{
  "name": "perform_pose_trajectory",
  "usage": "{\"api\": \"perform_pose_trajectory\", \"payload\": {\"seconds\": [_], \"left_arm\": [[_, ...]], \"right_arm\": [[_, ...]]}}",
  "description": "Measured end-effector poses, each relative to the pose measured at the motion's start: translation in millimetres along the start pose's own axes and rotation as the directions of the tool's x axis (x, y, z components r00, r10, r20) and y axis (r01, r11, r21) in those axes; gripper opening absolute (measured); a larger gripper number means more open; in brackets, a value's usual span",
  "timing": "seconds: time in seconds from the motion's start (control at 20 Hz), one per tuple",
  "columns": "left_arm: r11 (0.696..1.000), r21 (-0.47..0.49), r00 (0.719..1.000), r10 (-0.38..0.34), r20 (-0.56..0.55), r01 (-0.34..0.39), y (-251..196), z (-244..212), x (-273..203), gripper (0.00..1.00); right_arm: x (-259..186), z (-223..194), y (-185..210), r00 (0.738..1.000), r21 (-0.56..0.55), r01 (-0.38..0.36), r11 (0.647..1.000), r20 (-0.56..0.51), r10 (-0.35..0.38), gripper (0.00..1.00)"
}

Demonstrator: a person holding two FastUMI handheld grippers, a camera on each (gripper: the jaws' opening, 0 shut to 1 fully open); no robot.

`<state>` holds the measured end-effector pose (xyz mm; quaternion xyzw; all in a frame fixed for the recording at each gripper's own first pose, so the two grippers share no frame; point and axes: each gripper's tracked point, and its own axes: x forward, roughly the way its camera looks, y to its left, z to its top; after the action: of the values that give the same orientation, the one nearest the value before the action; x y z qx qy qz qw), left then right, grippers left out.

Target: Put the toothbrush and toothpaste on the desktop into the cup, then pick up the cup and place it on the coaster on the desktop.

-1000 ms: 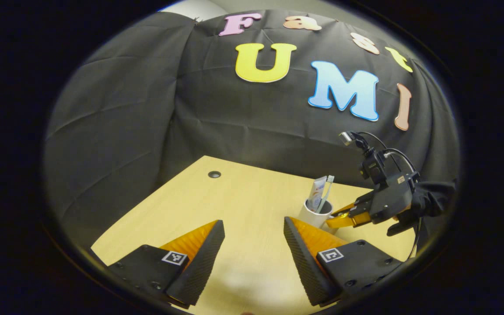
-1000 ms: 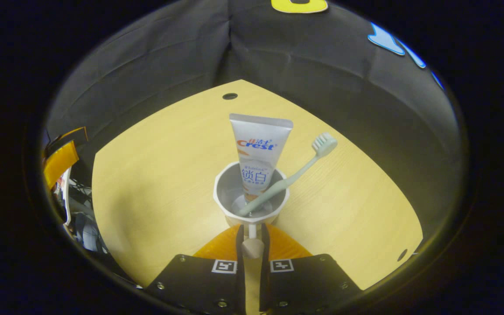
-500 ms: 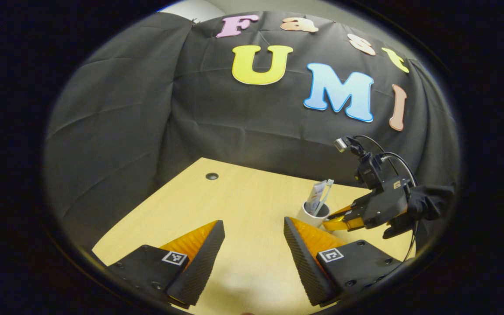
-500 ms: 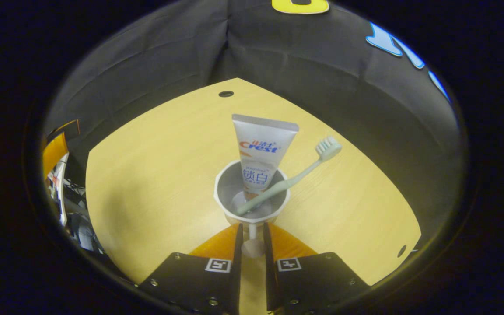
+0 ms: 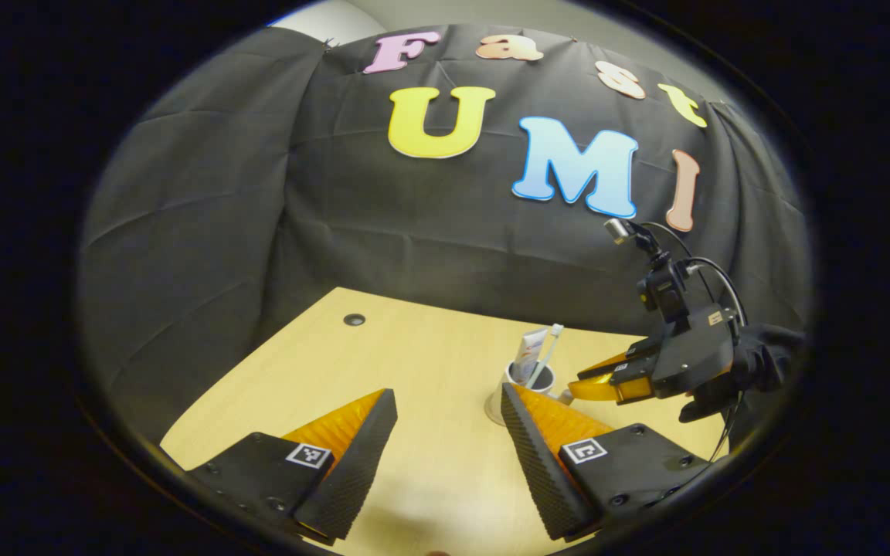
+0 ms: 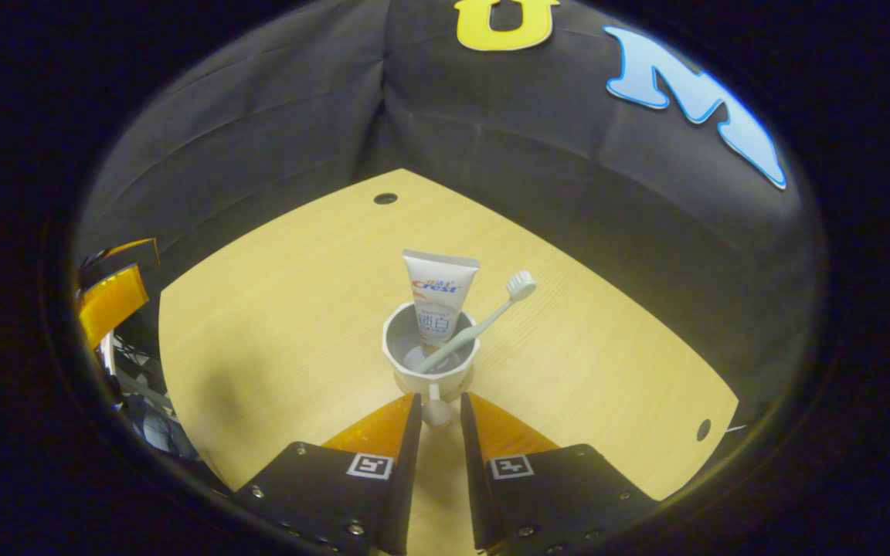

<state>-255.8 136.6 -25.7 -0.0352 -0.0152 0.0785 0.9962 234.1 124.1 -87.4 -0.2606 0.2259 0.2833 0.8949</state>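
The white ceramic cup (image 6: 431, 363), holding the toothpaste tube (image 6: 437, 300) and pale green toothbrush (image 6: 484, 318), now sits on the desktop; my right gripper (image 6: 437, 413) has loosened and backed off its handle. My left gripper (image 5: 445, 432) gapes wide, empty.

We see a pale, wood-grained yellow desktop (image 6: 275, 324) with dark round holes. The cup (image 6: 431, 369) is white outside, grey within. The toothpaste (image 6: 437, 297) is white-grey with red, blue and orange print; the toothbrush (image 6: 484, 318) is pale grey-green. The left gripper (image 5: 445, 432) and right gripper (image 6: 439, 421) have black ribbed fingers with orange sides and black-and-white square markers.
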Motion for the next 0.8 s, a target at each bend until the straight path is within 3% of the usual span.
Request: {"api": "perform_pose_trajectory", "payload": {"seconds": [0.25,0.3,0.35,0.4,0.45,0.65,0.8], "left_arm": [[0.997,0.037,0.998,-0.062,0.032,0.061,-37,17,-5,0.93],[0.997,0.042,0.997,-0.072,0.04,0.07,-44,21,-7,0.93],[0.996,0.047,0.996,-0.081,0.048,0.078,-50,25,-9,0.93],[0.995,0.054,0.994,-0.089,0.059,0.085,-56,30,-11,0.93],[0.994,0.061,0.993,-0.096,0.07,0.092,-63,35,-14,0.93],[0.99,0.088,0.986,-0.122,0.11,0.113,-85,52,-24,0.93],[0.987,0.111,0.982,-0.128,0.138,0.113,-98,67,-32,0.92]], "right_arm": [[-24,5,-4,0.993,0.091,0.055,0.994,0.1,-0.064,0.3],[-32,7,-5,0.99,0.111,0.066,0.992,0.12,-0.079,0.35],[-39,9,-8,0.985,0.127,0.084,0.988,0.137,-0.101,0.3],[-44,10,-10,0.981,0.139,0.098,0.986,0.153,-0.119,0.34],[-51,10,-13,0.976,0.149,0.117,0.982,0.166,-0.142,0.48],[-94,16,-21,0.944,0.204,0.181,0.962,0.239,-0.228,0.46],[-125,22,-23,0.902,0.29,0.218,0.932,0.305,-0.305,0.59]]}}
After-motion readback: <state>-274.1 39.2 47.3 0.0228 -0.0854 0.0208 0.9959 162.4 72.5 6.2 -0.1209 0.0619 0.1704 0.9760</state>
